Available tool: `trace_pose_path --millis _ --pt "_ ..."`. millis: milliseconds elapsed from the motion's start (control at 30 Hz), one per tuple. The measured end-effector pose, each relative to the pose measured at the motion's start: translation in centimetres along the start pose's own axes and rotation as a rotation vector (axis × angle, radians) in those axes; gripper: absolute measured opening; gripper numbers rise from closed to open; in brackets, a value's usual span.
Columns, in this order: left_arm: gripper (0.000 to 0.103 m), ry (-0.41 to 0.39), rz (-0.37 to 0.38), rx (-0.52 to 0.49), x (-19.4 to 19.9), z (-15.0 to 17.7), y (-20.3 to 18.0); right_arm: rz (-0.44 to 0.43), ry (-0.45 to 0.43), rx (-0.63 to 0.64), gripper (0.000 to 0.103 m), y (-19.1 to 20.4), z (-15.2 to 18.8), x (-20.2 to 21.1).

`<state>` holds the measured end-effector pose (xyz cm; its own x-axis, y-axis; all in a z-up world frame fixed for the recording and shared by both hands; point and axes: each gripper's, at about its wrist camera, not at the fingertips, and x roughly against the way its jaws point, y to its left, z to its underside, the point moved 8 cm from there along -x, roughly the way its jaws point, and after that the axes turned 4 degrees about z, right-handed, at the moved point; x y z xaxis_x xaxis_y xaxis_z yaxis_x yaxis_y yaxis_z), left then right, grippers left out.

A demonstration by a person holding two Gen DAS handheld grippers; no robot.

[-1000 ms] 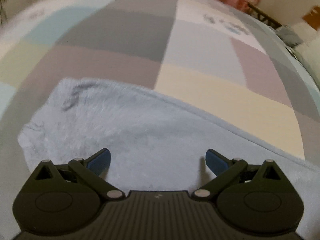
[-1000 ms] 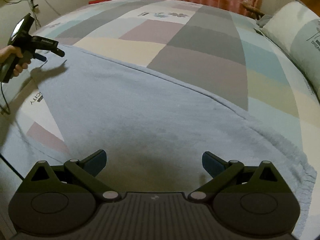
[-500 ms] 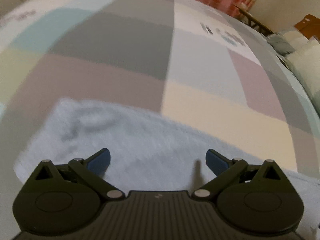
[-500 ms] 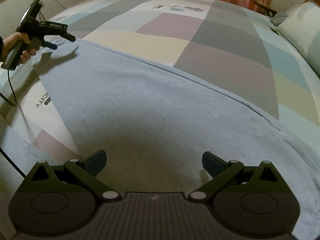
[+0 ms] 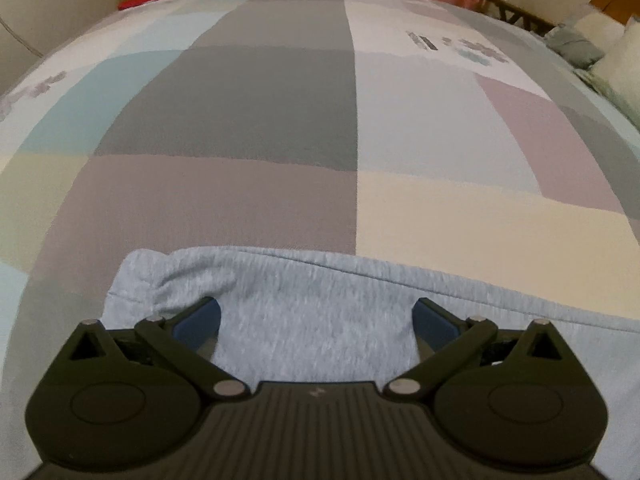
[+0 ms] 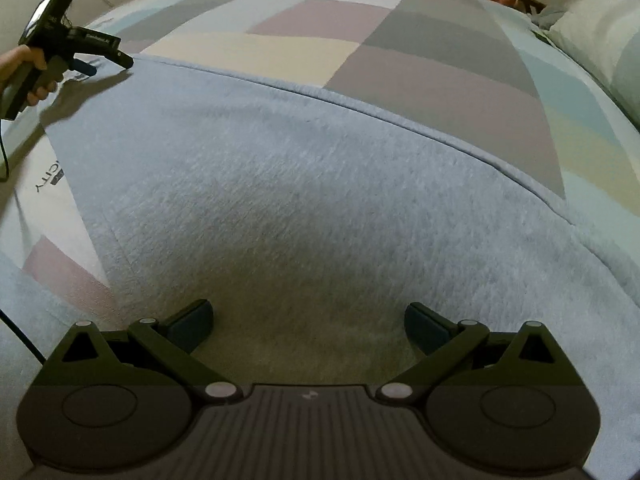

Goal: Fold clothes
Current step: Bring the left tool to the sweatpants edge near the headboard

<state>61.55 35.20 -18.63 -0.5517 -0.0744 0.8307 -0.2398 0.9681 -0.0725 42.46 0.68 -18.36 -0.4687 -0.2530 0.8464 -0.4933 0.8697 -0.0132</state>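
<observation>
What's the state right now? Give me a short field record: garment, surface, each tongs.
garment: light blue-grey fleece, spread flat on the bed, far edge bunched at the left corner
surface: patchwork bedspread
left tongs: open, over the garment's corner, nothing gripped
right tongs: open, over the garment's middle, nothing gripped
hand: holds the left tongs at the far corner
pillow: at the right edge of the bed
</observation>
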Motion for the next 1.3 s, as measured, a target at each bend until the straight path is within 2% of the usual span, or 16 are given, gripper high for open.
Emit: trace_pose_path --millis 100,167,267,367,500,633,800,933,1100,1300 --pt "0.102 -0.025 -0.014 -0.048 1.7 0.8 -2.0 -0.02 0.01 0.012 0.103 -0.2 -0.1 -0.1" --pt "0.102 -0.039 0.002 -0.115 3.0 1.6 -4.2 -0.04 0.023 0.02 0.103 -0.4 -0.2 0.0" --pt "0.102 -0.037 0.062 -0.218 4.9 3.4 -9.0 -0.082 0.03 0.015 0.103 -1.0 -0.2 0.8" --pt "0.102 -0.037 0.136 -0.327 7.0 5.4 -14.9 -0.128 0.003 -0.049 0.103 -2.8 0.0 2.7" --pt "0.102 -0.037 0.25 -0.453 9.6 8.0 -23.2 -0.154 -0.033 -0.133 0.103 -7.5 0.6 5.9" --pt "0.102 -0.034 0.326 -0.558 11.6 10.4 -30.4 -0.149 -0.04 -0.23 0.103 -14.0 2.5 8.5" --pt "0.102 0.008 0.402 -0.635 12.4 13.0 -37.2 -0.06 -0.048 -0.343 0.103 -22.7 5.7 11.3" --pt "0.102 0.044 0.436 -0.671 12.4 14.5 -41.3 -0.034 -0.022 -0.421 0.103 -28.0 8.7 12.2" --pt "0.102 0.074 0.453 -0.668 12.2 15.1 -44.2 -0.122 -0.001 -0.564 0.103 -32.6 11.2 11.1" --pt "0.102 0.105 0.473 -0.701 12.0 15.5 -46.7 -0.231 0.0 -0.681 0.103 -34.5 12.3 10.2"
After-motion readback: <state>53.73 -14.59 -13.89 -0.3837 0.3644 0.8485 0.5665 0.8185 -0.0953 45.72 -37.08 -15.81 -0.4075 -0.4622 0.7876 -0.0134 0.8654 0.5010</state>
